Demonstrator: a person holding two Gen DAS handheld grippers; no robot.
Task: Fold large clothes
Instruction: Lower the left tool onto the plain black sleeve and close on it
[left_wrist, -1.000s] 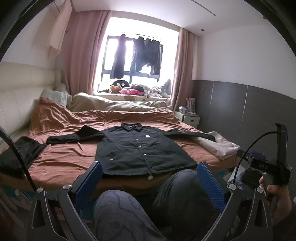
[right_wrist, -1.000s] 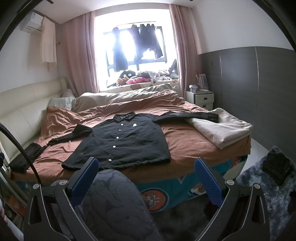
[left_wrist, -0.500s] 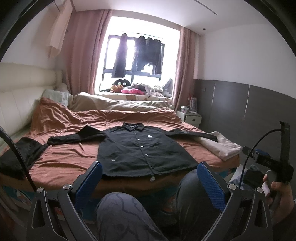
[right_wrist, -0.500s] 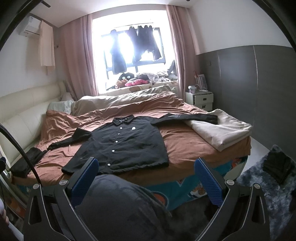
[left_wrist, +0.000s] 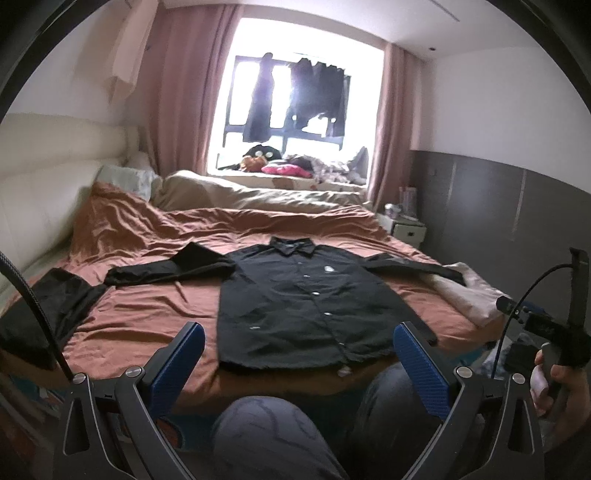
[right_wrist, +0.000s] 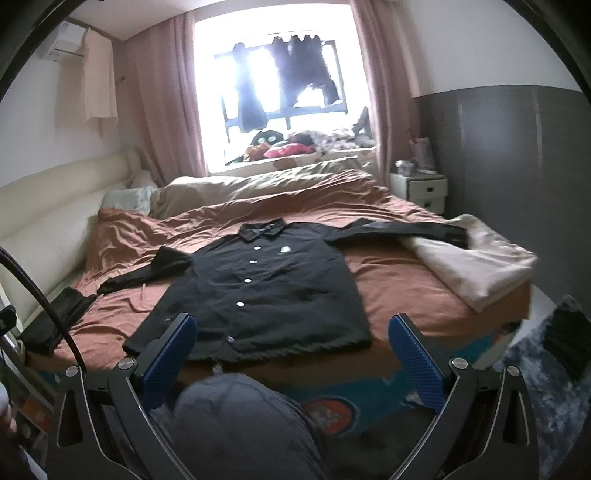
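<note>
A: Shirt (left_wrist: 306, 306) lies buttoned and flat mid-frame on the bed (left_wrist: 155, 314), sleeves spread.
B: Soft, light and limp, we judge; we'd pinch a sleeve cuff or hem corner.
A: Our left gripper (left_wrist: 299, 354) and right gripper (right_wrist: 293, 347) fingers gape, empty.

L & R wrist cams: both low at bed (left_wrist: 147, 317) foot, facing window (left_wrist: 295, 96); R cam offset rightward; shared: shirt (right_wrist: 266, 295).

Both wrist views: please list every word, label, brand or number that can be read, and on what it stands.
No text can be read.
black shirt: small pale chest patch, too small to read.
bed frame: round printed emblem on the side, blurred.
</note>
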